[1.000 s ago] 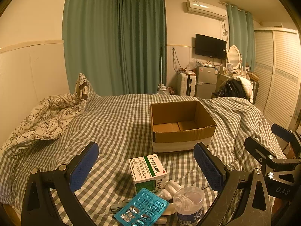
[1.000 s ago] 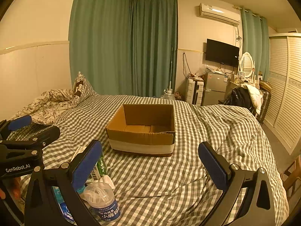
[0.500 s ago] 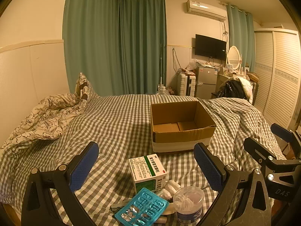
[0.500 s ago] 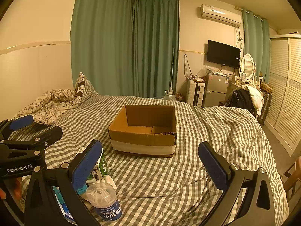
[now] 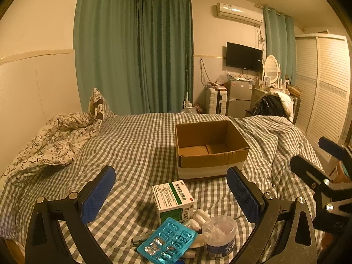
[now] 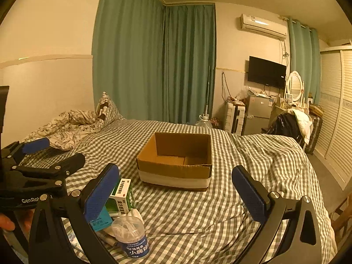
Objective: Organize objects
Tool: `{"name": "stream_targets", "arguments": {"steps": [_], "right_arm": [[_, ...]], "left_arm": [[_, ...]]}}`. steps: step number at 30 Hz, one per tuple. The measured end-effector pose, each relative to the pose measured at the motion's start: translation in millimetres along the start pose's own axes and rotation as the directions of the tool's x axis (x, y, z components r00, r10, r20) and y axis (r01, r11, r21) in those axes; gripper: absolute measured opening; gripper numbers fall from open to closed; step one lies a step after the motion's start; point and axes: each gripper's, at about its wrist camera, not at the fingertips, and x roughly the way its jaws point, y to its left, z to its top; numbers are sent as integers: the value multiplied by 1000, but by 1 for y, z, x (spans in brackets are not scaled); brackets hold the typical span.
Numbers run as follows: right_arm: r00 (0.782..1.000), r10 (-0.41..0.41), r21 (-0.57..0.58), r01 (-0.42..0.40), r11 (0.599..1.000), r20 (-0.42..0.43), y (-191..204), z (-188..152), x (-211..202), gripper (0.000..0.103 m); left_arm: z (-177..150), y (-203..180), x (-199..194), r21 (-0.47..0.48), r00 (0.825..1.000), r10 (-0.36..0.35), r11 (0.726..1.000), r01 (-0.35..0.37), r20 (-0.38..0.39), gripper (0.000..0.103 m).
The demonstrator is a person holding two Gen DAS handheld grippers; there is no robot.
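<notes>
- Two grippers, left gripper (image 5: 171, 190) and right gripper (image 6: 175, 190), jaws spread wide, nothing held, hovering over checked bedspread (image 5: 136, 145).
- Cardboard box (image 5: 209, 147) upright, open-topped, mid-bed, beyond both grippers.
- Near edge: medicine box (image 5: 172, 200), blue pill sheet (image 5: 168, 241) leaning against it, floss-pick jar (image 5: 219, 235) just right of sheet, all clustered.
- Rumpled floral quilt (image 5: 55, 138) far left.

Both wrist views low over bed (image 5: 136, 145), facing far wall; share cardboard box (image 5: 211, 147) ahead.
</notes>
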Motion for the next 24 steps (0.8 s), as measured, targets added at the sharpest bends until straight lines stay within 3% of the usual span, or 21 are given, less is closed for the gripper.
{"name": "stream_targets", "arguments": {"steps": [3,7,14,19,24], "right_arm": [[1000,14,-14,-14,1000,-21,3,-3,0,103],[990,75,-37,-80,996,-123,11,-23,17,103],[939,134,-91,-171,981,-316,34,-74,59,103],[894,163,-103,-225,969,-416,44,-103,81,103],[871,196,-63,-249,966,-450,43,-106,101,100]], "left_arm": [[-6,5,4,3,999,-4,1000,4,-39,103],[-29,11,19,33,990,23,999,-19,-140,103],[-86,20,56,62,933,42,998,-21,-357,103],[-109,18,67,115,910,27,993,23,-414,103],[-122,17,81,154,886,12,986,67,-463,103]]}}
